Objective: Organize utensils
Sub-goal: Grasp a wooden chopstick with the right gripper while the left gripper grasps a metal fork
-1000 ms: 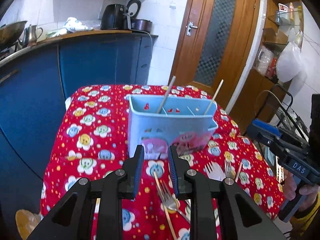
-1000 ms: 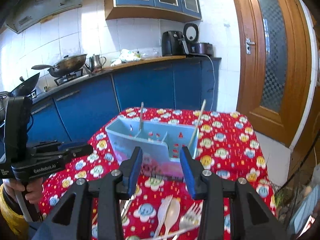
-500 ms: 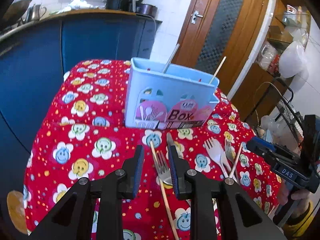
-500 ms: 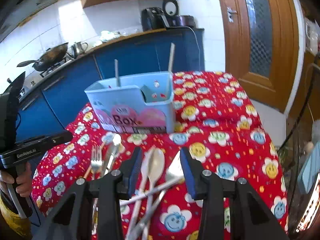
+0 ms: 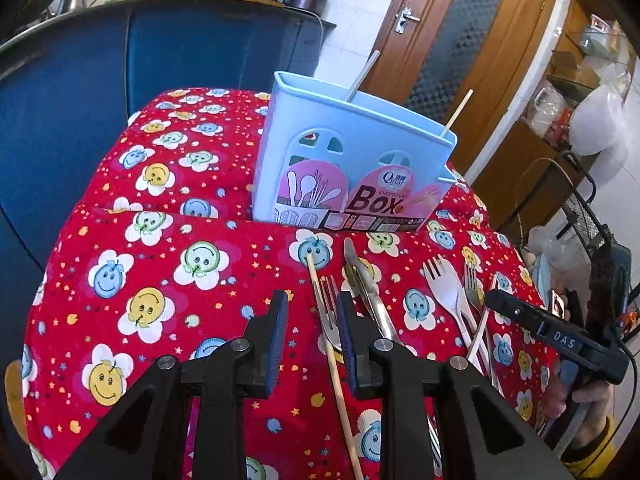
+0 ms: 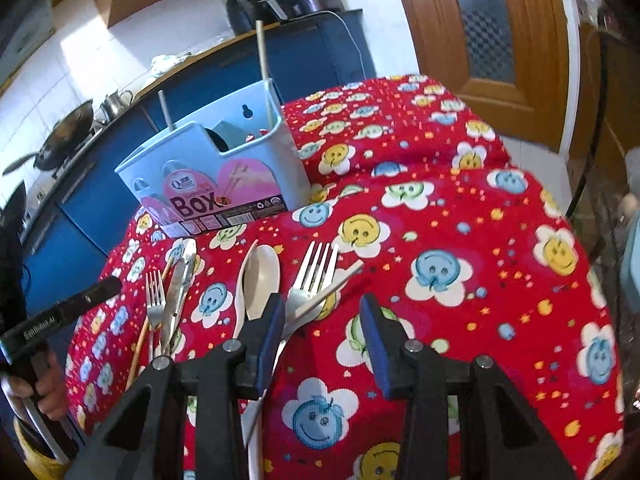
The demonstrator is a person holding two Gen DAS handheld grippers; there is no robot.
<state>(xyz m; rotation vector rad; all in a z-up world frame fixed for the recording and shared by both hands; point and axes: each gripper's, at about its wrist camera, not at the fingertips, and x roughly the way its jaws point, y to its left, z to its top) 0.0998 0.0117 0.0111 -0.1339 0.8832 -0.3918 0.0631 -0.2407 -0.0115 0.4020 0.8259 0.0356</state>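
Note:
A light blue utensil box [image 5: 352, 168] [image 6: 216, 172] stands on the red flowered tablecloth [image 5: 160, 280] with two sticks upright in it. My left gripper [image 5: 312, 332] is open low over a wooden chopstick [image 5: 320, 292] and a small metal fork [image 5: 330, 300], which lie between its fingers, closer to the right one. A metal knife [image 5: 364, 280] lies just right of them. My right gripper [image 6: 322, 334] is open above the handle of a large metal fork [image 6: 312, 276], which a pale chopstick [image 6: 340, 280] crosses. A white spoon [image 6: 260, 276] lies by its left finger.
A white plastic fork [image 5: 444, 292] and another metal fork [image 5: 472, 284] lie to the right in the left wrist view. Blue kitchen cabinets [image 5: 180, 52] stand behind the table, and a wooden door [image 5: 452, 40] at the back right. The cloth drops off at the table's right edge [image 6: 592, 280].
Both grippers have sunk toward the table and tipped downward, so the loose utensils now lie close under their fingers. The right gripper has also rolled. Both jaw gaps look unchanged.

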